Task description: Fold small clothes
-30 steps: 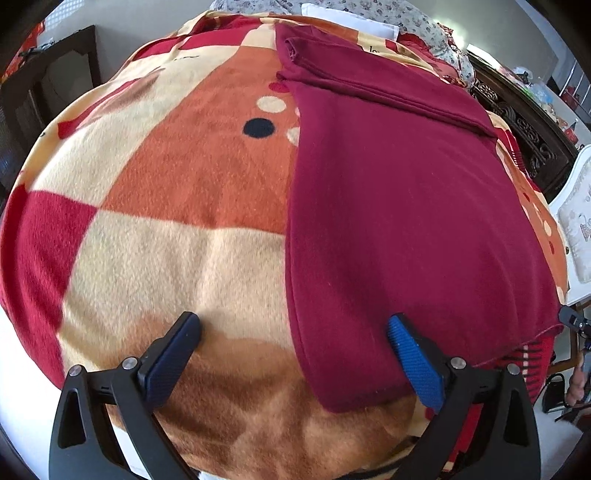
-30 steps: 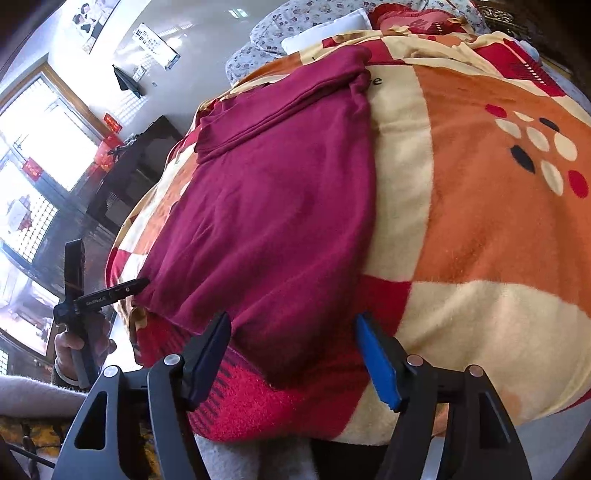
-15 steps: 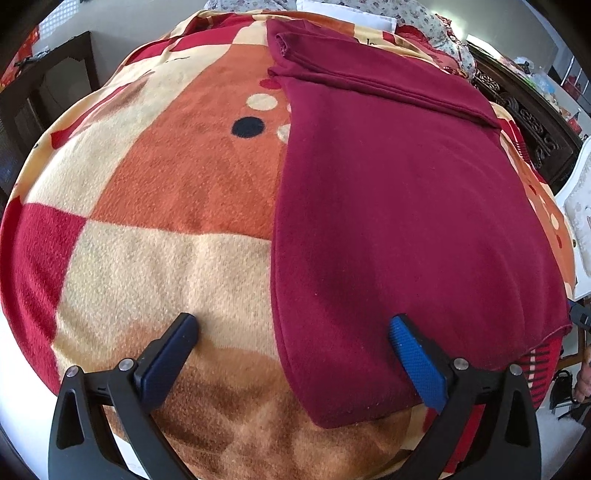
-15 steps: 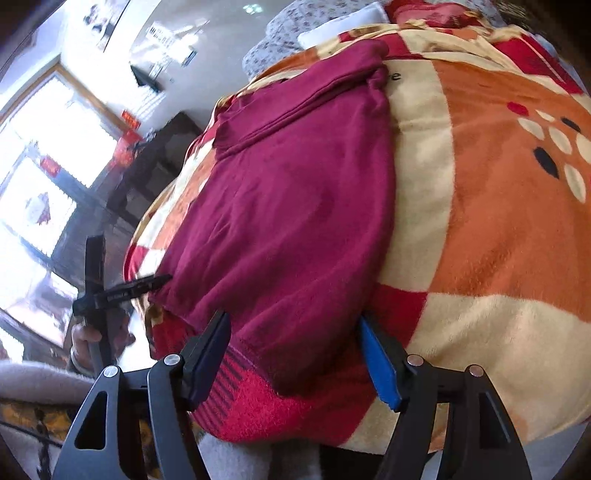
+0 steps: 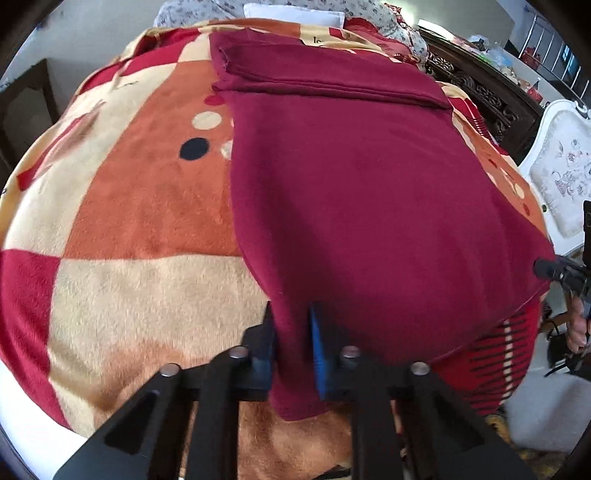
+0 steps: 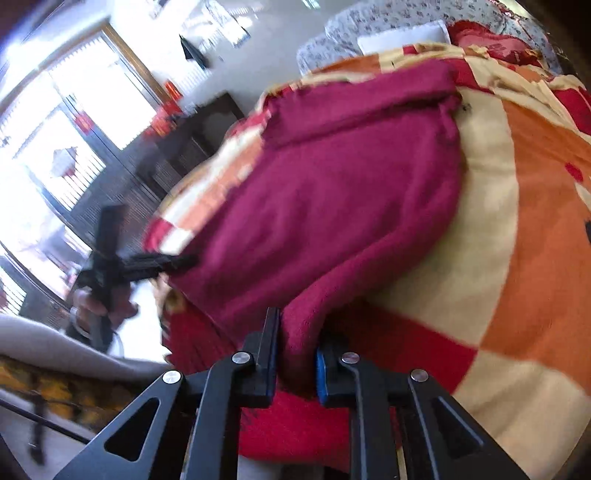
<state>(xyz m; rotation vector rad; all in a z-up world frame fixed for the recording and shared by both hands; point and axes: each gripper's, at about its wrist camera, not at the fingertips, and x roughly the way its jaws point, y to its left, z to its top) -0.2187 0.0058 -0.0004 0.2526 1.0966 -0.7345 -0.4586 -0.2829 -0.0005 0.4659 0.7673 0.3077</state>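
On our left, the checked fleece blanket (image 5: pixel 122 229) spreads out ahead of the left gripper (image 5: pixel 293 350), orange, cream and red squares with a few dots further off. Our left gripper has its two jaws drawn in tight on the near left corner of the maroon garment (image 5: pixel 362 206), the cloth bunched between the blue pads (image 5: pixel 317 354) and hanging a little below them. From that pinch the garment runs forward and to the right across the blanket, with a folded band lying across its far end. At its near right corner our right gripper (image 6: pixel 295 363) is likewise closed on a fold of the same garment (image 6: pixel 332 206); this view is blurred. Beyond the garment, by the headboard, sits a white pillow (image 5: pixel 295 14).
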